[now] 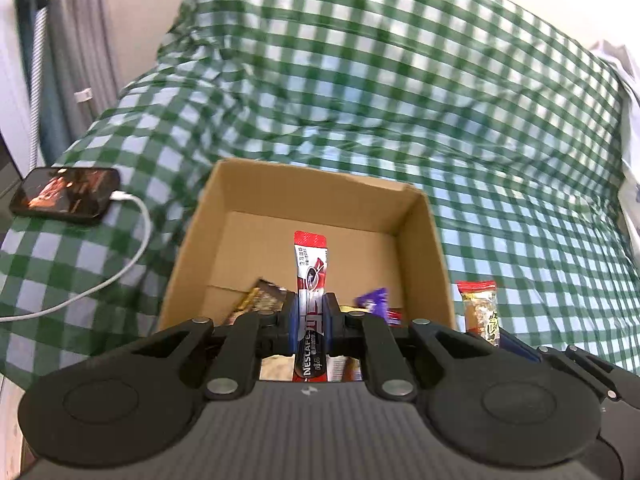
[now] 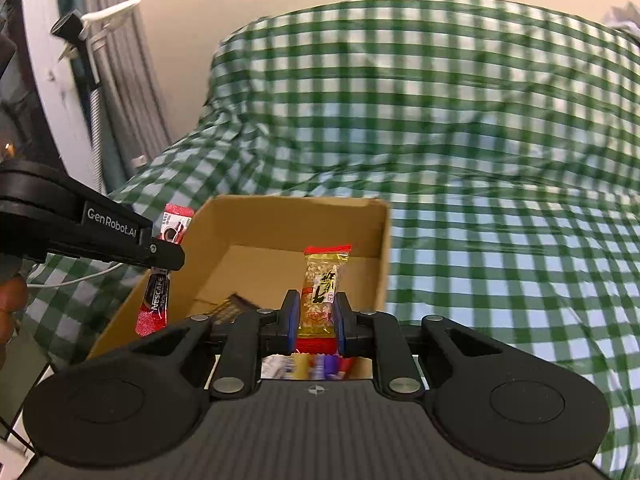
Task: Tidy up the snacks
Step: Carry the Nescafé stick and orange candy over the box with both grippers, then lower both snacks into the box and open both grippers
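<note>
Both grippers clenched on snacks above the cardboard box (image 1: 424, 240): left gripper (image 1: 311, 322) pinches a coffee stick (image 1: 310, 264), right gripper (image 2: 316, 318) a rice cracker pack (image 2: 322, 280). Long axes run fwd along fingers; box sits directly below/ahead, left a bit nearer its middle.

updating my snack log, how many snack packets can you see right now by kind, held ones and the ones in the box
Nescafe coffee stick, held in the left gripper: 1
Yellow rice-cracker packet, held in the right gripper: 1
Brown packet in the cardboard box: 1
Purple packet in the box: 1
Total clearly visible: 4. More wrappers lie behind the grippers, too hidden to count.
</note>
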Action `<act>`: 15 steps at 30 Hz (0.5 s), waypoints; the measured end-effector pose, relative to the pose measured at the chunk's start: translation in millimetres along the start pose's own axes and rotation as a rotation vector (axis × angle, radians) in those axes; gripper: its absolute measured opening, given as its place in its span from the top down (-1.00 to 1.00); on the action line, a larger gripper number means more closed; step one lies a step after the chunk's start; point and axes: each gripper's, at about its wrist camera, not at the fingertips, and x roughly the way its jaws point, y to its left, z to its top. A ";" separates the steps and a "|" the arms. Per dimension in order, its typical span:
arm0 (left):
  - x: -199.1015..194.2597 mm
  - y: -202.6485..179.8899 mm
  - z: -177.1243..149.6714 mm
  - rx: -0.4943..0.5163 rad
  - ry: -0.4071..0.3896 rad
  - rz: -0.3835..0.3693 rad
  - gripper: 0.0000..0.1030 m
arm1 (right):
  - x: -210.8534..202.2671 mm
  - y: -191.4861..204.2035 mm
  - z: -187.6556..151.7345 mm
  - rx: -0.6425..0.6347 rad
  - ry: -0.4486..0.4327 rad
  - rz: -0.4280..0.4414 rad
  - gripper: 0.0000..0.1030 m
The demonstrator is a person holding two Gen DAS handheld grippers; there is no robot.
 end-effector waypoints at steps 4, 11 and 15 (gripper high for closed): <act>8.0 16.5 1.1 -0.018 0.015 0.003 0.75 | 12.4 14.1 6.7 -0.031 0.021 0.008 0.64; 29.9 25.7 -0.1 -0.019 0.054 0.014 0.75 | 30.8 22.1 3.4 -0.049 0.066 0.008 0.64; 43.4 26.8 -0.1 -0.011 0.078 0.024 0.75 | 43.9 20.1 1.2 -0.047 0.088 0.003 0.64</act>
